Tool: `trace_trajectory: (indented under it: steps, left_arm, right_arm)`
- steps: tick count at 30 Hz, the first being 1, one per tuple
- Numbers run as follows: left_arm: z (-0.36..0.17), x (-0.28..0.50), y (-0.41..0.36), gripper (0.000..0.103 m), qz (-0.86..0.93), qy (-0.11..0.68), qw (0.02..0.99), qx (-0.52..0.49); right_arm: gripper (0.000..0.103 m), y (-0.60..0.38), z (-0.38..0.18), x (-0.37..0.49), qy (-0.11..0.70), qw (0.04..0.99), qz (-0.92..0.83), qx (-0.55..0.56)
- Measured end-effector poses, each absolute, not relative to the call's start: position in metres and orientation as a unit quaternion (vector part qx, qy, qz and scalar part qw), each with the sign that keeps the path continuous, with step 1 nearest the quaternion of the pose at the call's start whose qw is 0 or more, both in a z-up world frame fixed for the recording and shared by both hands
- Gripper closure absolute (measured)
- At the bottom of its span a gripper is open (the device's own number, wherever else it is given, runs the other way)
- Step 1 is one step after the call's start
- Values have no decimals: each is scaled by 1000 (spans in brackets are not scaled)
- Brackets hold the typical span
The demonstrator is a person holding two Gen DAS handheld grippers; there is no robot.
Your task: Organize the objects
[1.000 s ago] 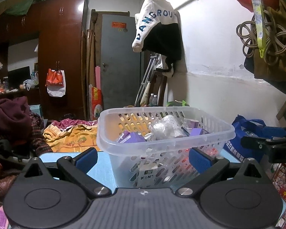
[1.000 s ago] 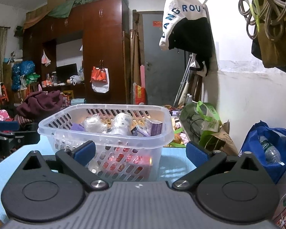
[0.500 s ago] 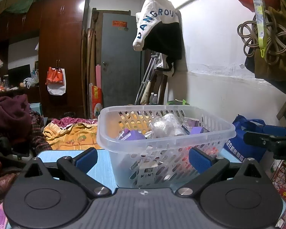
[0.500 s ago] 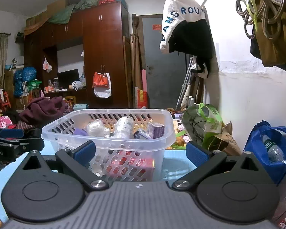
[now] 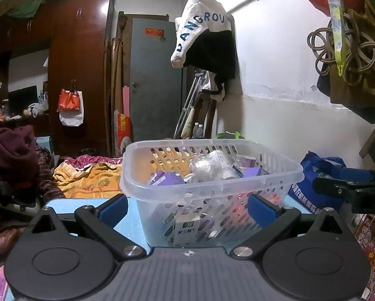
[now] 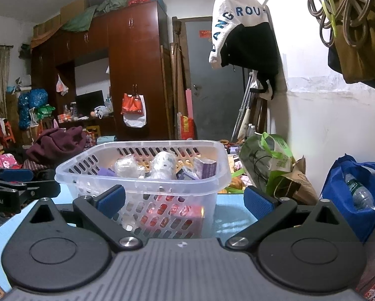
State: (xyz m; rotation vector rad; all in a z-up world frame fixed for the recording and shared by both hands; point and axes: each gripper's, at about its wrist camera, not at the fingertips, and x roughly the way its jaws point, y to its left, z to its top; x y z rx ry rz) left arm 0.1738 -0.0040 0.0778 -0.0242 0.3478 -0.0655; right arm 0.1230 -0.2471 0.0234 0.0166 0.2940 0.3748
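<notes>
Both tools back off, empty, from the filled basket.

Left wrist view: left tool (image 5: 186,207) spread, released; the slotted plastic basket (image 5: 212,183) on the blue desk (image 5: 62,204) sits slightly lower ahead than a second ago. Right wrist view: right tool (image 6: 184,198) likewise released, basket (image 6: 147,178) ahead-left, packing apparently done.

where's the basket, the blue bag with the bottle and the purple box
basket (image 6: 147,183), right wrist view, near rim.
blue bag (image 6: 337,198), right wrist view, its front side.
purple box (image 6: 208,168), right wrist view, its front face inside the basket.
</notes>
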Motion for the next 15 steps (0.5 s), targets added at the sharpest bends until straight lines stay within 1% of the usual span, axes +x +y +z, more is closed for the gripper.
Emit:
trace_trajectory:
  steps: [15]
  left_arm:
    - [73,173,-8,1,-38,170,985,-15]
  right_arm:
    - [0,-248,21,123,151,970,191,11]
